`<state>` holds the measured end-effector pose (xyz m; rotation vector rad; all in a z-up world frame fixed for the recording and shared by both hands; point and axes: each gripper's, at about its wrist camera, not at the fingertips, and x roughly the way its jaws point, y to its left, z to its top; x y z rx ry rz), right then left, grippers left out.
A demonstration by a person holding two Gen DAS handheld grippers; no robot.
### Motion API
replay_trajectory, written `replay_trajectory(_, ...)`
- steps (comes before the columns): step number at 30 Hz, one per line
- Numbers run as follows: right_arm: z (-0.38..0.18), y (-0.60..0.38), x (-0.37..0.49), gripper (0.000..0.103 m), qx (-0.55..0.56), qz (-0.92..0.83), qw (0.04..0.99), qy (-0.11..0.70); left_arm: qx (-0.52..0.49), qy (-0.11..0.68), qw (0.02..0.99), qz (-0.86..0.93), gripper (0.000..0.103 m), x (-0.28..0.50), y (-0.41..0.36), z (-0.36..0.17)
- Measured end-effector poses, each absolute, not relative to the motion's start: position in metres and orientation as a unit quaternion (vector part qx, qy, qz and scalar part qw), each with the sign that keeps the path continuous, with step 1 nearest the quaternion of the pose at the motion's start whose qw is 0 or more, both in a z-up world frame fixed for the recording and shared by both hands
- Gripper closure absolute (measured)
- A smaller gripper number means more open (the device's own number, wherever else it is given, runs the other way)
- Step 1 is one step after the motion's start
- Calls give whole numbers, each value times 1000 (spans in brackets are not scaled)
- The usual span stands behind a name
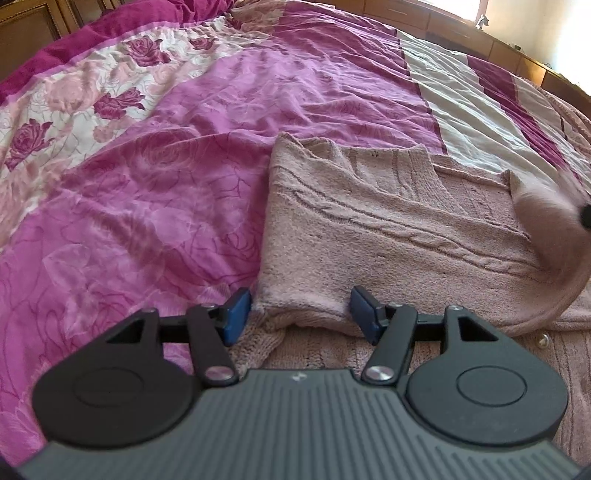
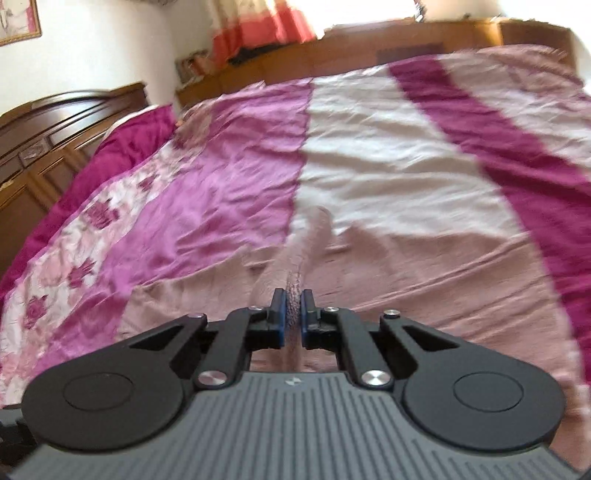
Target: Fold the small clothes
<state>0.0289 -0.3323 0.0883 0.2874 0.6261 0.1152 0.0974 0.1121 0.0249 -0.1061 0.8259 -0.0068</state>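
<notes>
Where the left wrist cam looks down along its fingers, the left gripper [image 1: 301, 314] hangs low over a pink knit sweater [image 1: 388, 229] lying on the bedspread [image 1: 147, 184]. Its blue pads [image 1: 236, 314] stand spread, one on each side of the near folded edge of the knit — whether they touch the cloth I cannot tell, but they do not squeeze it. The sweater sits right of centre, partly folded: a flap lies over the body, cable ribs run across it, and a small button [image 1: 542, 341] shows on the lower layer at the right. At the far right edge a blurred fold of the same knit rises off the bed by a dark tip, prob. part of the other tool. The bedspread is pink-purple w/ a rose-print band on the left, cream and magenta stripes on the right. Wooden furniture [image 1: 461, 33] lines the far side.

Right wrist cam — much motion blur. The right gripper [image 2: 294, 314] has its pads pressed together on a thin ridge of the sweater's knit, which stands up between them and runs away from the tips. The rest of the sweater spreads flat below and to the right. Beyond it lie the striped bedspread, a dark wooden headboard [image 2: 55, 122] at left and a red-orange curtain [image 2: 266, 26] at the top.
</notes>
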Motion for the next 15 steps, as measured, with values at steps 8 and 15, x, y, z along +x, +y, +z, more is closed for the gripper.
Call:
replay_trajectory(8,51,-375,-9,94,122,25,924,362,-51,402,914,-1,39,99,112,24)
replay_trajectory(15,43,-393,-34,57,162,23,919,359,-52,402,914,0,38,99,112,23)
